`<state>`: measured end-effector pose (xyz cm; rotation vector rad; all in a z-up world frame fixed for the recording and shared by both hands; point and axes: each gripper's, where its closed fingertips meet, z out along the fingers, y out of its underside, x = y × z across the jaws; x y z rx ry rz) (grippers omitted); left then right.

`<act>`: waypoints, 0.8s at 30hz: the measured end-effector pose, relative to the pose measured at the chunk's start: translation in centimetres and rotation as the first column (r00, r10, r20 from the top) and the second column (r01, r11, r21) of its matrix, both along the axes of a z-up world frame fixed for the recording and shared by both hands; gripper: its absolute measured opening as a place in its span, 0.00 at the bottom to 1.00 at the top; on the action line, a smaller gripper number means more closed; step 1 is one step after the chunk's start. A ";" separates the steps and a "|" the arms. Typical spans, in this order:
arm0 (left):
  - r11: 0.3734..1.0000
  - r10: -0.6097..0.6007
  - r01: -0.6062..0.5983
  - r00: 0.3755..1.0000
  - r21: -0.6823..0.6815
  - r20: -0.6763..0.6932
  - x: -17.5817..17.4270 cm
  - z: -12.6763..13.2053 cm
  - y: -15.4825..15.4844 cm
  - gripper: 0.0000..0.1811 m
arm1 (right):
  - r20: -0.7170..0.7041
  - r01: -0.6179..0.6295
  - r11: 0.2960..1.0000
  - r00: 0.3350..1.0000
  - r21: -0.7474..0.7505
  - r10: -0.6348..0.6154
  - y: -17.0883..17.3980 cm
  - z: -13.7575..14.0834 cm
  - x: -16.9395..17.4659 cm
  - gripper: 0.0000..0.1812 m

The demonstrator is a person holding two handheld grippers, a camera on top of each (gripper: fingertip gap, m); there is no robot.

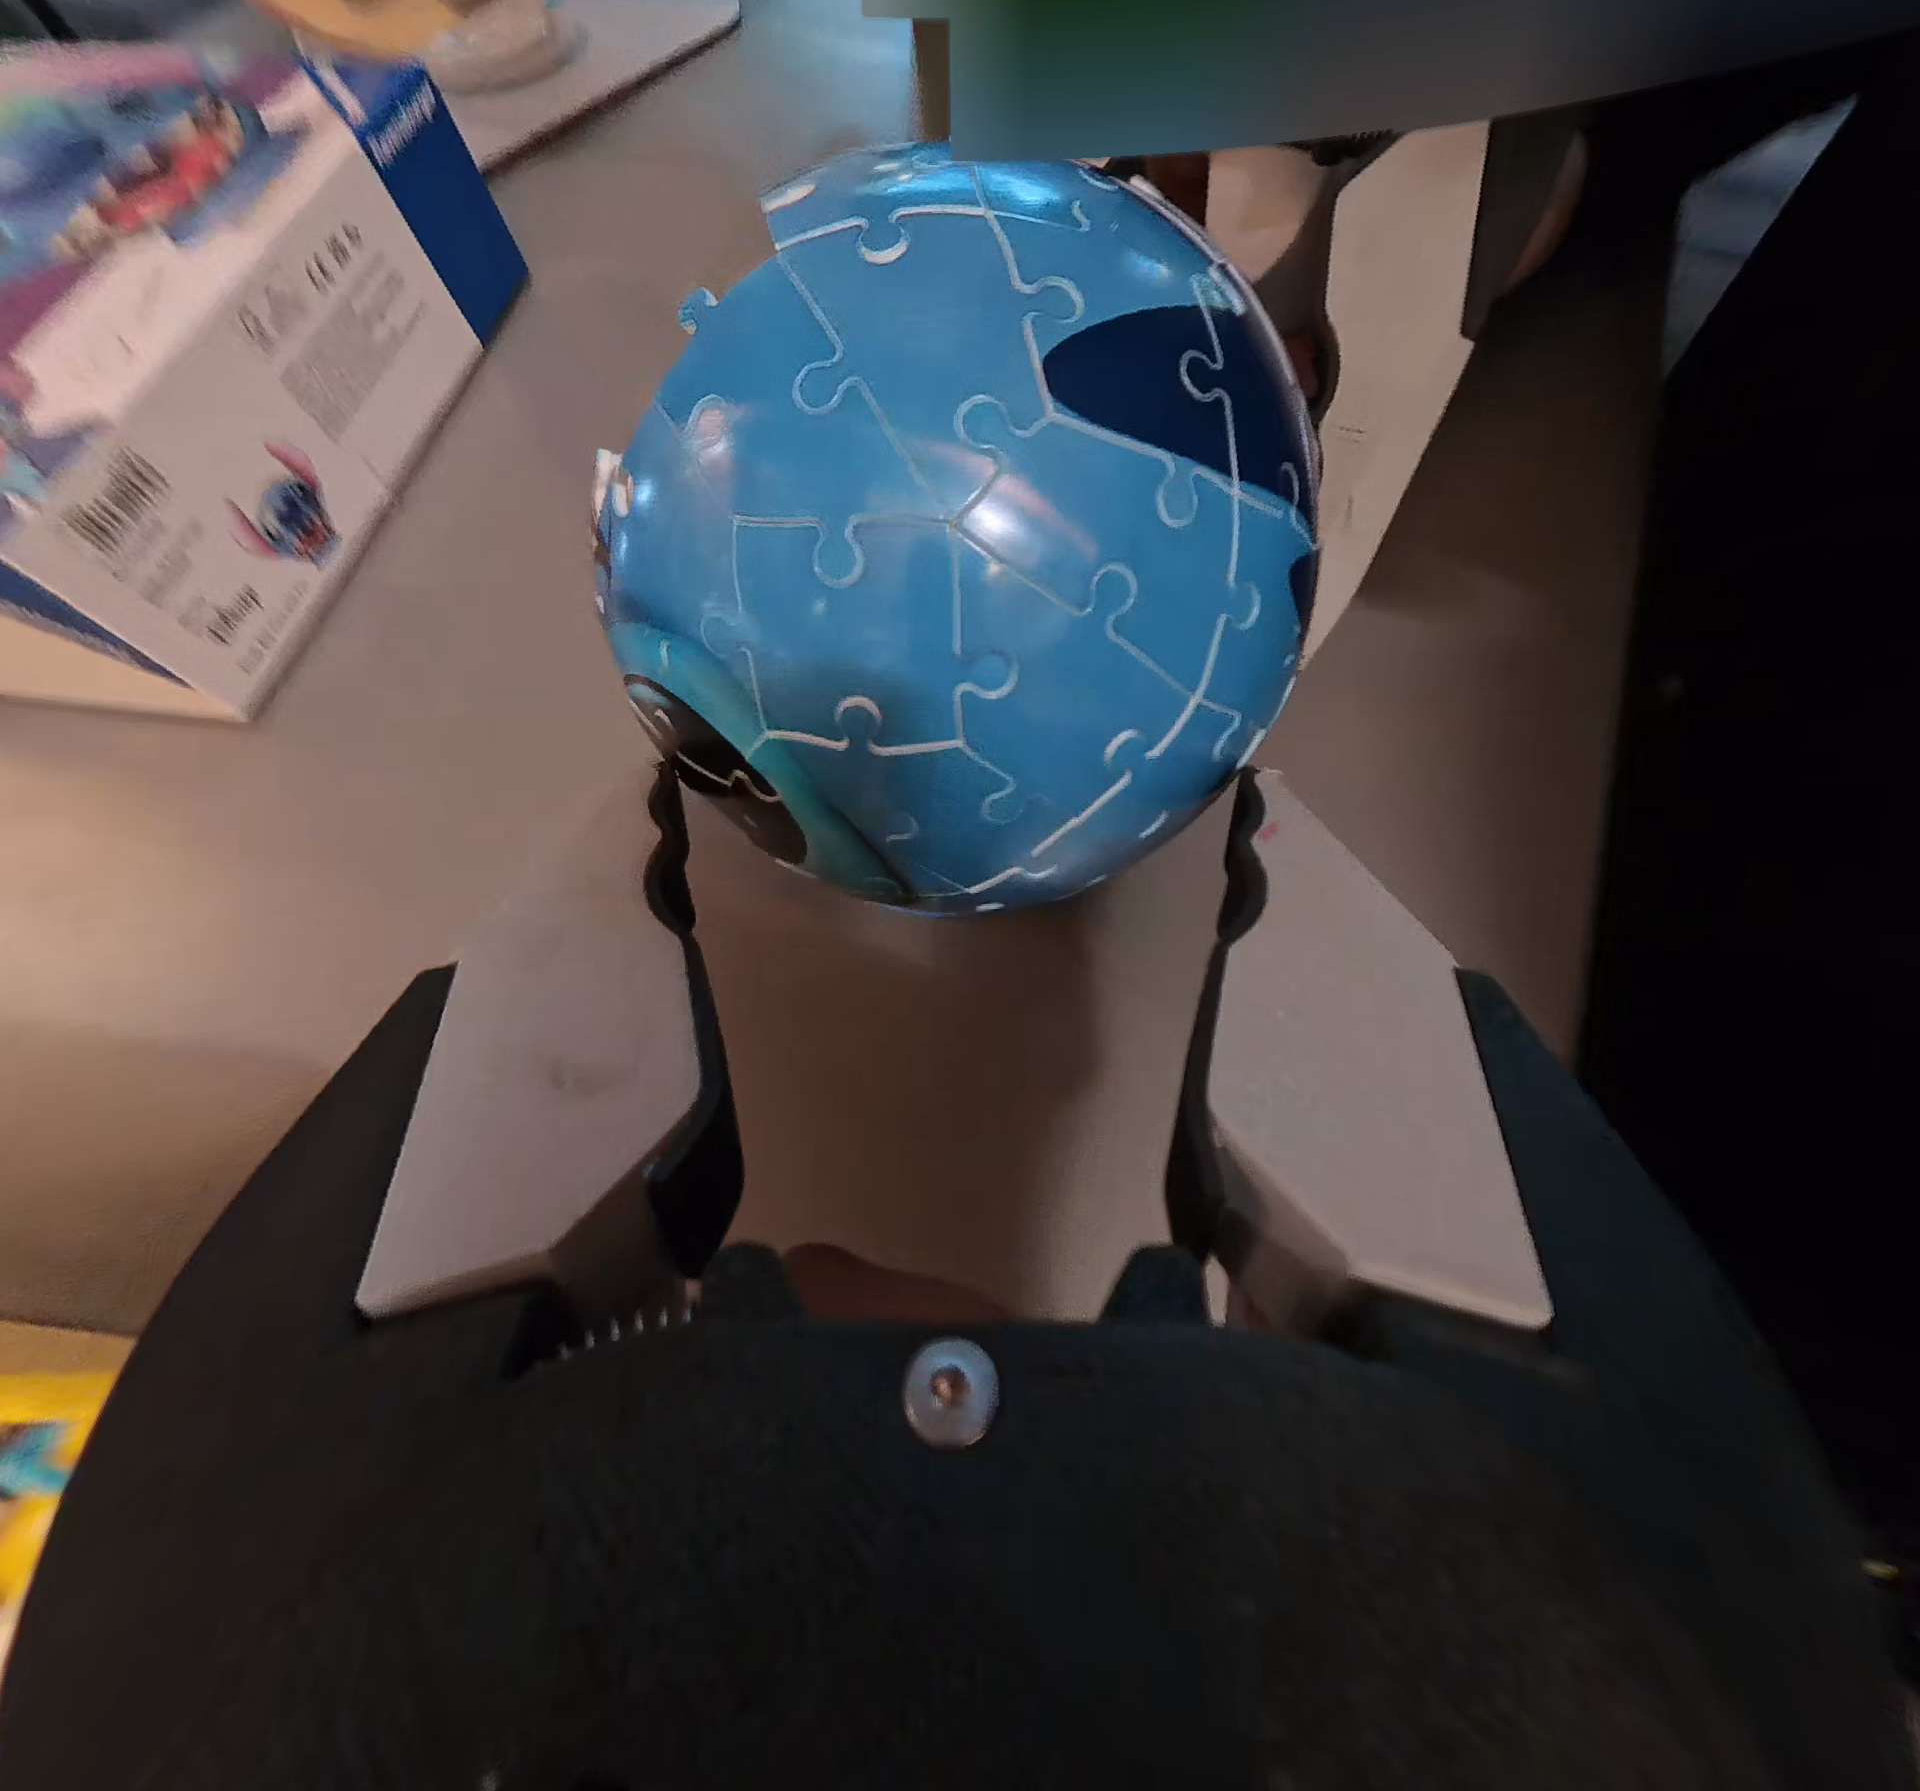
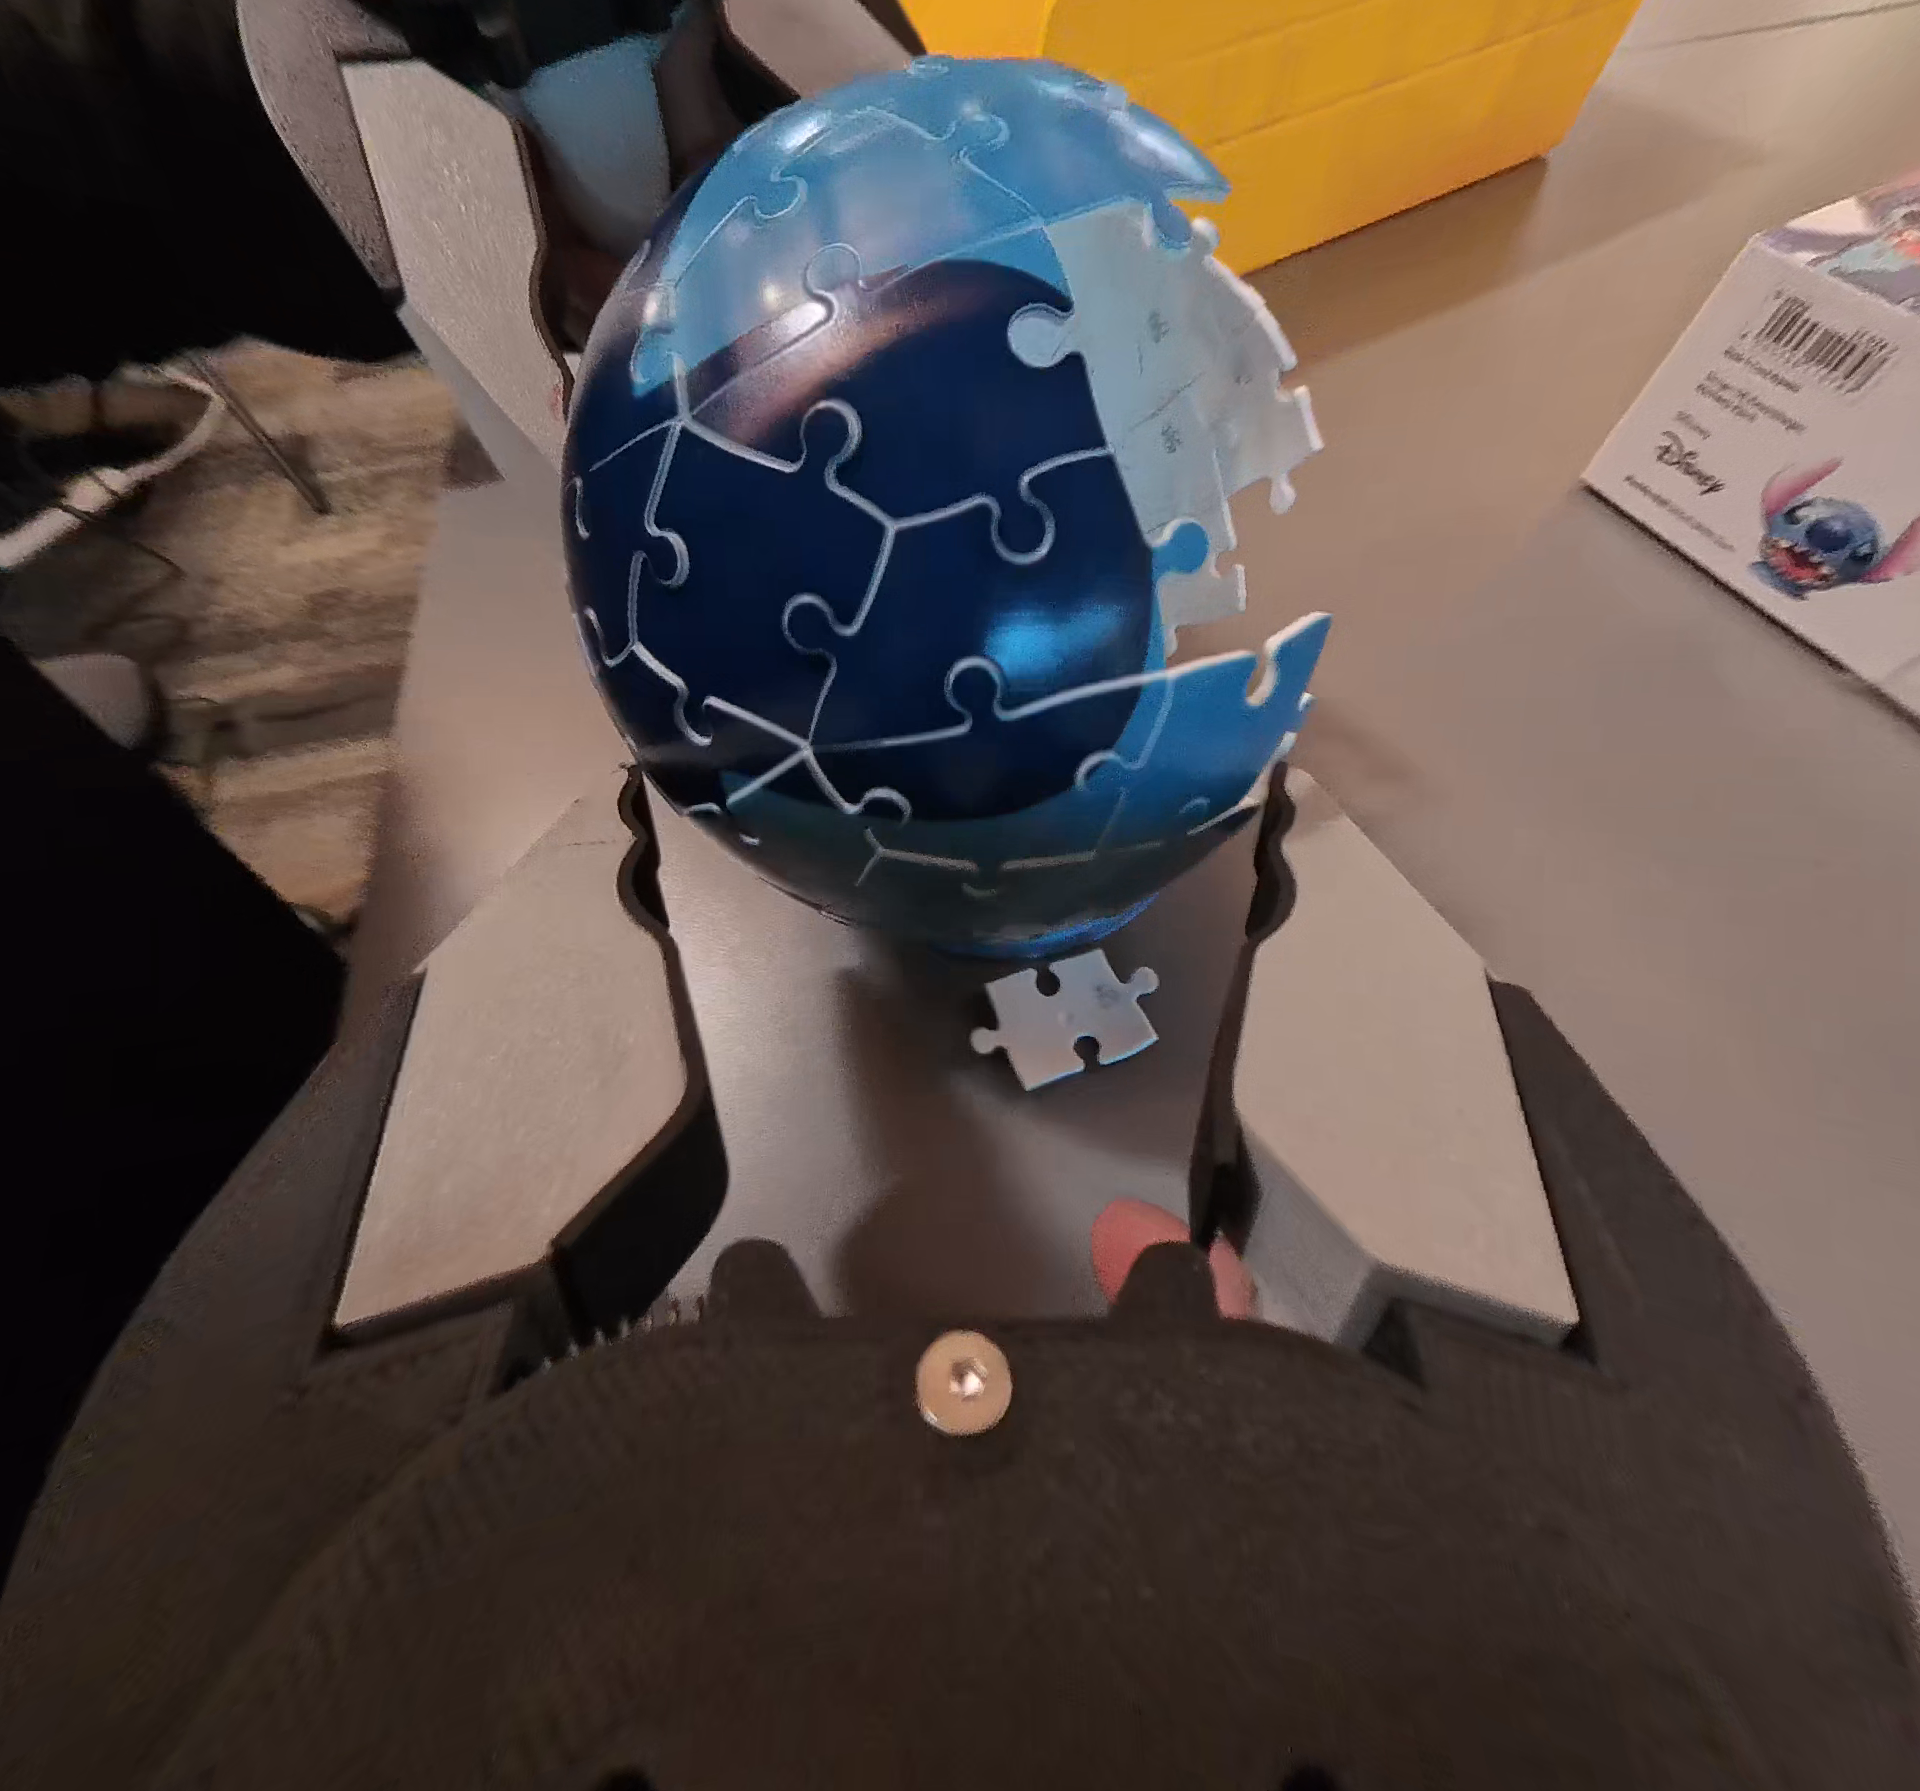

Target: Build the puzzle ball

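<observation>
Far left, left wrist view: puzzle box (image 1: 239, 432), white with blue edging and a printed picture side, lying on the grey tabletop (image 1: 416, 858); blurred.
Centre, left wrist view: puzzle ball (image 1: 956, 536), mostly blue interlocked pieces with a dark blue patch at upper right, ragged unfinished edge along its top left.
Left tongs (image 1: 956, 796): spread wide, one tip at each lower flank of the puzzle ball, tips touching or just beside the shell; firm grip or mere cradle, cannot tell.
Far right, left wrist view: dark edge beyond the tabletop, details unclear.
Far left, right wrist view: left tongs seen again at upper left, grey and black, just behind the puzzle ball.
Centre, right wrist view: same puzzle ball, dark blue pieces facing the camera, light blue band over the top, open gap on its right side showing pale inner faces of pieces.
Right tongs (image 2: 956, 785): wide apart, tips against the lower sides of the puzzle ball; clamped or only resting, cannot tell.
Near centre, right wrist view: loose piece (image 2: 1070, 1024), pale side up, flat on the tabletop just below the puzzle ball, between the fingers.
Far right, right wrist view: yellow bin (image 2: 1299, 27) at the far edge; puzzle box at right.
</observation>
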<state>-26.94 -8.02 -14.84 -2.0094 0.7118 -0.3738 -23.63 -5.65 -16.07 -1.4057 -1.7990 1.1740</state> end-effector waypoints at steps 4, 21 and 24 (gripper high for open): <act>0.988 0.036 -0.019 0.994 -0.155 0.106 0.7 0.7 -0.7 0.56 | 0.063 -0.026 0.977 0.997 -0.211 0.040 -0.7 1.0 0.7 0.62; 0.962 0.092 -0.059 0.989 -0.266 0.113 -1.6 0.4 0.1 0.57 | 0.150 -0.126 0.888 0.966 -0.443 0.212 1.2 0.2 0.8 0.57; 0.993 0.059 -0.055 0.998 -0.102 0.032 -2.1 0.8 0.0 0.57 | 0.088 -0.114 0.910 0.983 -0.398 0.162 1.9 0.5 1.1 0.58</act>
